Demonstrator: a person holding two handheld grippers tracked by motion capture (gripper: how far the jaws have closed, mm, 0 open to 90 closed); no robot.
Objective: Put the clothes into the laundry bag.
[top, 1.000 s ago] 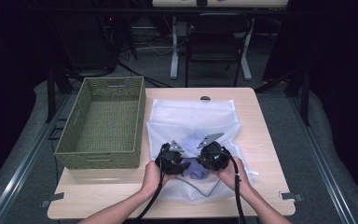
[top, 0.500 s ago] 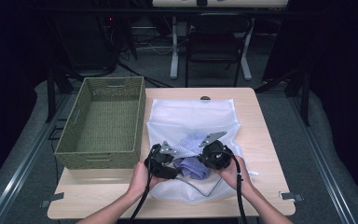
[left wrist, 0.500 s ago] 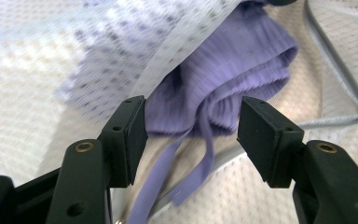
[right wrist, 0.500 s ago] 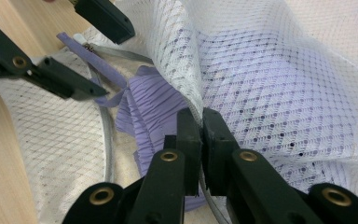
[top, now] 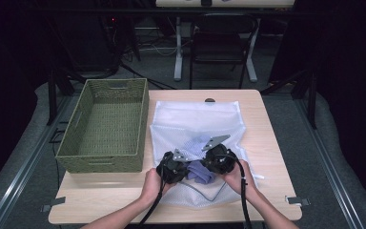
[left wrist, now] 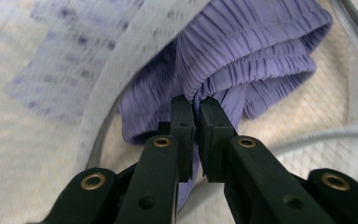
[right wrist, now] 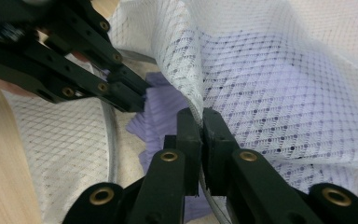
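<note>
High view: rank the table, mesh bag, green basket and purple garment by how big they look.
1. table
2. mesh bag and green basket: look about alike, so unranked
3. purple garment, mostly tucked inside the bag

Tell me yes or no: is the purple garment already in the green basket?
No, the purple garment lies at the mouth of the white mesh bag on the table, and the green basket stands beside it.

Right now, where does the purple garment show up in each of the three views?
High view: the purple garment lies low and centre, between the two hand-held grippers, at the white mesh bag's mouth.
Left gripper view: upper centre to right, its gathered edge pinched in the jaws.
Right gripper view: centre left, beside the lifted mesh, and showing through it.
Shared landmark: the mesh bag's grey rim.
</note>
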